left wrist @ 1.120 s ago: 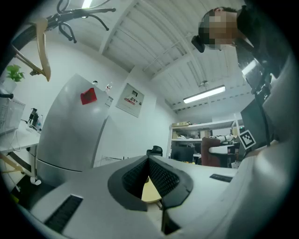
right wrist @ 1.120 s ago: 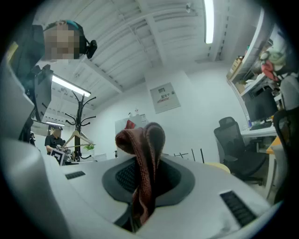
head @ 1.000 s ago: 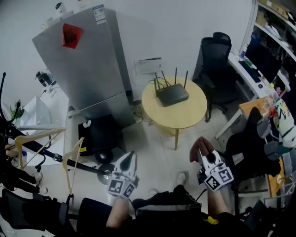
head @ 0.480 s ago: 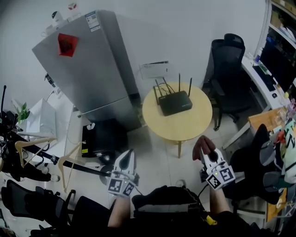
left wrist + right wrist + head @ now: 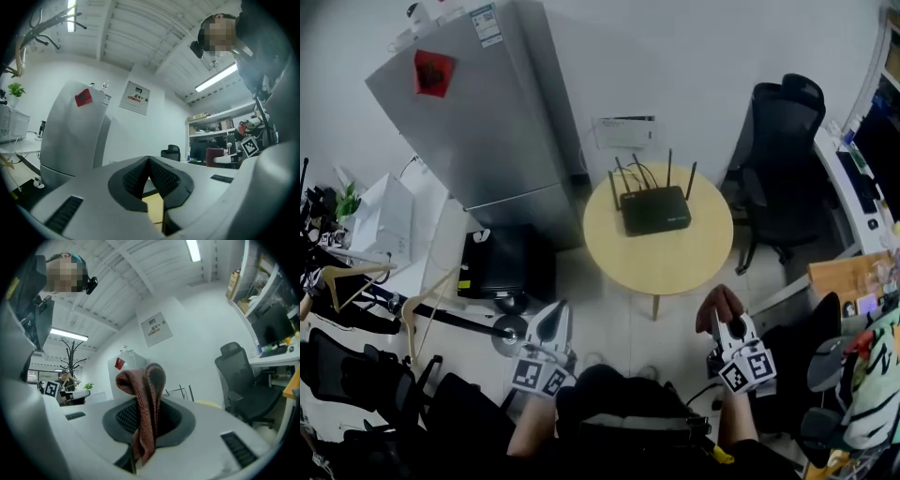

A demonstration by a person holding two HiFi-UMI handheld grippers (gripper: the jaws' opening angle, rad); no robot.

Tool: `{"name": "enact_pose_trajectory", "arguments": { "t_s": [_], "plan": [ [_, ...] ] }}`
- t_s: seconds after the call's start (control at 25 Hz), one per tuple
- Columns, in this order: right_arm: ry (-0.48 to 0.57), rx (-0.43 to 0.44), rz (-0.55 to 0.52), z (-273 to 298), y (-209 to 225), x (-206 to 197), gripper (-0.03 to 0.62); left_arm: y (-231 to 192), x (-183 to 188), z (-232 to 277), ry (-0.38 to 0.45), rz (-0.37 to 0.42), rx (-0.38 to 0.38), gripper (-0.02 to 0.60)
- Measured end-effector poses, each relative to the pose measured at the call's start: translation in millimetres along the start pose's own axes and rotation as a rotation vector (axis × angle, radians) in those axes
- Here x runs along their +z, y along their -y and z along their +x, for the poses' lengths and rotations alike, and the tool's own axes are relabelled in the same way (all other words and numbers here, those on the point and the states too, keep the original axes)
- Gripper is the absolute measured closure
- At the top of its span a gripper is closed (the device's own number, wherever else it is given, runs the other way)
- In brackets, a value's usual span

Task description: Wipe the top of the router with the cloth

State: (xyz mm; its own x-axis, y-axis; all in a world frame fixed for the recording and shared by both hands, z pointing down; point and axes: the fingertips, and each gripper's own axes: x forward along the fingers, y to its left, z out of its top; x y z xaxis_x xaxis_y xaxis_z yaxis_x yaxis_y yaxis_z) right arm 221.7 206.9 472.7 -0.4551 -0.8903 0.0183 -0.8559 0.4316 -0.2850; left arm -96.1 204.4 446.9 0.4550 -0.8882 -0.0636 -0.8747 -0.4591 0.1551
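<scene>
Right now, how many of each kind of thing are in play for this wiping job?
Grippers: 2, left gripper, right gripper
Cloth: 1, pinched in the right gripper's fingers
Router: 1
Round table: 1
Total: 5

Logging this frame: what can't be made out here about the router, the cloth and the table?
- Router top: head view, too small to show dust or marks.
- Router body: right gripper view, hidden behind the right claw; only its antennas show.
- Cloth lower end: right gripper view, buried between the jaws.
- Table: left gripper view, only a sliver shows past the left claw.
</scene>
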Motion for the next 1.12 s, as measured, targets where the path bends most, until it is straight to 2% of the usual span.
{"name": "enact_pose_trajectory", "arguments": {
  "t_s": [0.16, 0.36, 0.48, 0.64, 0.76, 0.96, 1.12],
  "plan": [
    [-0.035, -0.045, 0.01, 15, 15, -11, 0.534, -19, -4, 19, 0.004, -0.022, 0.01, 0.584],
    [-0.037, -0.08, -0.017, 50, 23, 0, 0.533, -39, -7, 65, 0.008, -0.024, -0.06, 0.584],
    [-0.037, -0.099, -0.032, 80, 23, 9, 0.533, -66, -5, 97, 0.021, -0.042, -0.082, 0.584],
    [-0.059, -0.103, -0.057, 130, 26, 13, 0.533, -97, 6, 138, 0.051, -0.013, -0.119, 0.584],
    [-0.061, -0.114, -0.066, 172, 17, 17, 0.533, -125, 13, 158, 0.058, -0.018, -0.137, 0.584],
    [-0.048, -0.062, -0.116, 237, -11, 30, 0.533, -161, 20, 184, 0.052, -0.001, -0.174, 0.584],
    [-0.091, -0.001, -0.176, 263, -23, 31, 0.533, -173, 18, 199, 0.049, -0.016, -0.159, 0.584]
  ]
}}
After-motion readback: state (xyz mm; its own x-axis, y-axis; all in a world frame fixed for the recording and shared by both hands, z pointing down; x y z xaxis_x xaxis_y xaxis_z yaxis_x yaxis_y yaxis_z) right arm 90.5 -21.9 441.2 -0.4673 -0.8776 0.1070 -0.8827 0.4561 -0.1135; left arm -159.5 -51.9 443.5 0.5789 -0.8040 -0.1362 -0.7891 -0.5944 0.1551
